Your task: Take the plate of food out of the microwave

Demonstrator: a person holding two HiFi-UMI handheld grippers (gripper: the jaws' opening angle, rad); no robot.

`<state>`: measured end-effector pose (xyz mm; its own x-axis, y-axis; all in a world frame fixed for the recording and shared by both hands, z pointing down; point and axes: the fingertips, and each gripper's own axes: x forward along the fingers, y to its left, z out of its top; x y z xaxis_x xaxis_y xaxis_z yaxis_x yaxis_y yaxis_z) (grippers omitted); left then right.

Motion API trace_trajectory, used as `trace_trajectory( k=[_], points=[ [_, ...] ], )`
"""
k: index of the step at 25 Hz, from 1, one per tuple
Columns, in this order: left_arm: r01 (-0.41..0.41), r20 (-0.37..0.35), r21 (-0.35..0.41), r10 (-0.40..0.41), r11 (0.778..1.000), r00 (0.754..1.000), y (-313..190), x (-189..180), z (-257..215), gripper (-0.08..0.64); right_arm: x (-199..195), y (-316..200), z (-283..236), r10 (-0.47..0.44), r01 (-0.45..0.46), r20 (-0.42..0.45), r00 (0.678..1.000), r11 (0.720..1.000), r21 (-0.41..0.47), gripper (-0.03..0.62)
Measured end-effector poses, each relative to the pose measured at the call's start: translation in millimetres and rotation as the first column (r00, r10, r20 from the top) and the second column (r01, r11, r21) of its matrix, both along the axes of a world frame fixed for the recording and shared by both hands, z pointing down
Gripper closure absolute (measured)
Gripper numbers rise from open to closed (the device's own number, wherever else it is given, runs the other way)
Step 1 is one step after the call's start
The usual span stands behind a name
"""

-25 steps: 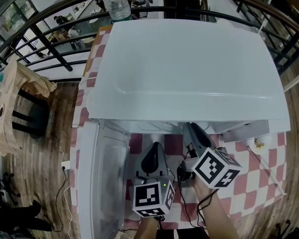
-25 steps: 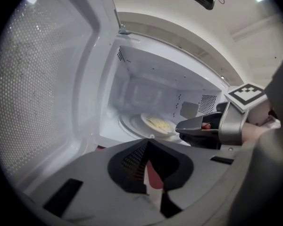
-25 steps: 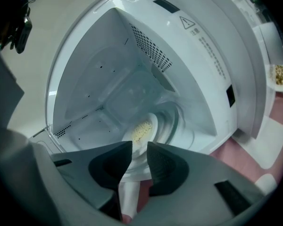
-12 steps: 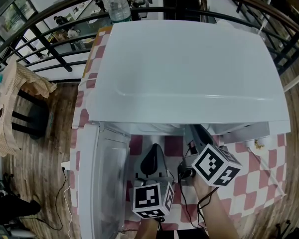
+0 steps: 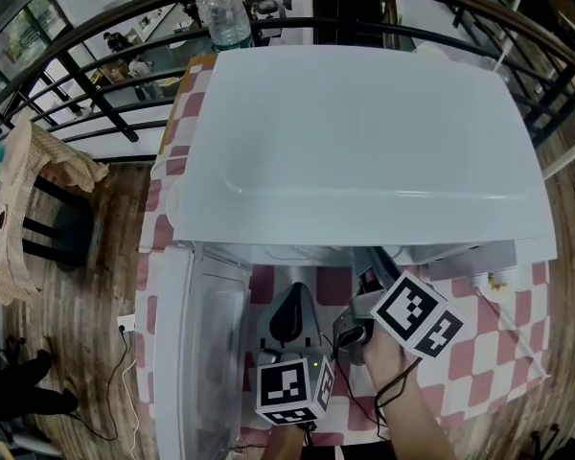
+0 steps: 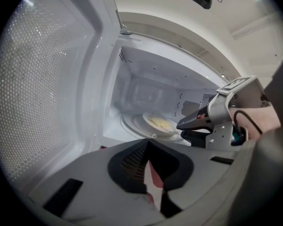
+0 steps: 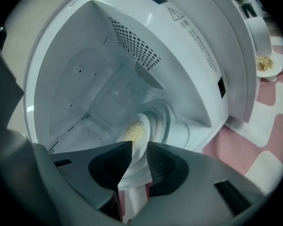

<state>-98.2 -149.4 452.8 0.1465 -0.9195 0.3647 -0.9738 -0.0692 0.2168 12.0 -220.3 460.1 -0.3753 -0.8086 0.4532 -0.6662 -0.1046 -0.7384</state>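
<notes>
Microwave (image 5: 364,142) on table (image 5: 498,353), door (image 5: 196,353) swung open at its left. Plate of food (image 6: 159,123) inside on turntable (image 6: 130,127); bottle (image 5: 228,12) behind microwave, small dish (image 7: 266,65) just right. Left gripper (image 5: 295,293) and right gripper (image 5: 376,257) side by side before the opening.

Slim pickings for reading: on the microwave's (image 7: 132,13) front frame, a warning triangle sign (image 7: 175,14) with lines of small print (image 7: 203,44) beside it, too fine to read; the left marker cube (image 5: 292,388) and right marker cube (image 5: 418,316) show black-and-white square codes, no letters; the bottle's (image 5: 225,8) label is a blur.
</notes>
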Motion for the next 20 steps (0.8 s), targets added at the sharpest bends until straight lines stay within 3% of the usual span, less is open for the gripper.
trace_trajectory(
  k=[6, 12, 16, 20],
  points=[
    [0.003, 0.002, 0.002, -0.003, 1.0, 1.0, -0.3, -3.3, -1.0, 0.549, -1.6, 1.2, 1.8, 0.067, -0.06, 0.093, 0.993, 0.995, -0.078, 0.472],
    [0.009, 0.003, 0.001, -0.009, 1.0, 1.0, 1.4, -7.4, -1.2, 0.549, -4.5, 0.0, 2.8, 0.134, -0.096, 0.264, 0.955, 0.984, -0.153, 0.472],
    [0.012, 0.002, -0.004, -0.012, 1.0, 1.0, 2.1, -8.1, 1.3, 0.549, -2.8, -2.9, 3.8, 0.158, -0.108, 0.298, 0.941, 0.978, -0.176, 0.472],
    [0.013, 0.0, -0.006, -0.013, 1.0, 1.0, 1.5, -7.9, 1.8, 0.549, -4.2, -7.1, 3.1, 0.137, -0.091, 0.285, 0.949, 0.981, -0.169, 0.474]
  ],
)
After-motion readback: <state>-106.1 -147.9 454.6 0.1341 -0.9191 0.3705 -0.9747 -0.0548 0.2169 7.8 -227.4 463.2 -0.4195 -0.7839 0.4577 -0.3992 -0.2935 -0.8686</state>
